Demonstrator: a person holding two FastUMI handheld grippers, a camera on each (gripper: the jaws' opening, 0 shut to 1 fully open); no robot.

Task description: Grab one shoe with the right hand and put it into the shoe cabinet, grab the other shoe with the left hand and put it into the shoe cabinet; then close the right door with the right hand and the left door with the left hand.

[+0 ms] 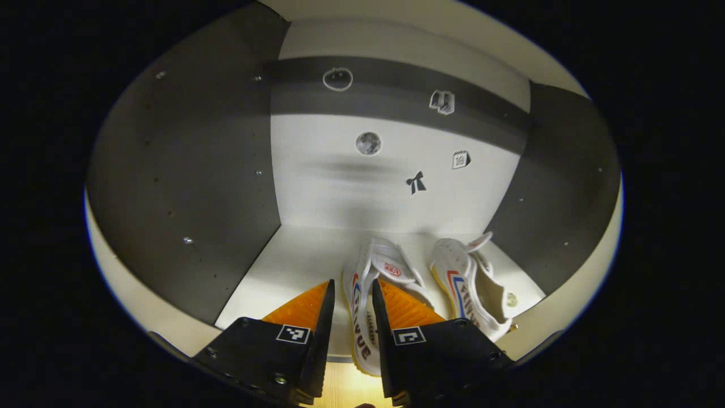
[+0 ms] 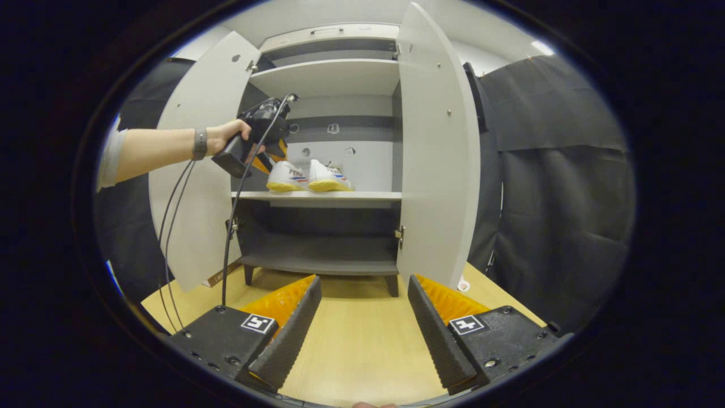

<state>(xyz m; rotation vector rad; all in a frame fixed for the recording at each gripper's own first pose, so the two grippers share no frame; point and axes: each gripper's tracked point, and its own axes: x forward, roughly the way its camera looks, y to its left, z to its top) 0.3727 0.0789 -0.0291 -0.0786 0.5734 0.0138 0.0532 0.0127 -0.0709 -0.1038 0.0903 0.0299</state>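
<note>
Left gripper view looks into the middle compartment of the shoe cabinet, pale back panel crossed by a dark band, dark side walls, small stickers on the back. Two white shoes lie on the pale shelf. The left shoe sits between the fingers of the left hand-held gripper; the fingers stand narrowly apart on either side of its heel end, close against it, though whether both pads press on it cannot be told. The right shoe lies just beside it, apart from the fingers, near the right wall. Both shoes are white with red and blue side stripes, lettering and a yellowish sole edge.

Right gripper view gives the whole cabinet from farther off: left door and right door both swung open, an upper shelf, the middle shelf carrying the pair of shoes side by side, and a dark lower compartment. A person's hand with a wristband holds the left hand-held gripper at the left shoe, cables trailing down. The right hand-held gripper is wide open and holds nothing, above the wooden desk in front of the cabinet.
</note>
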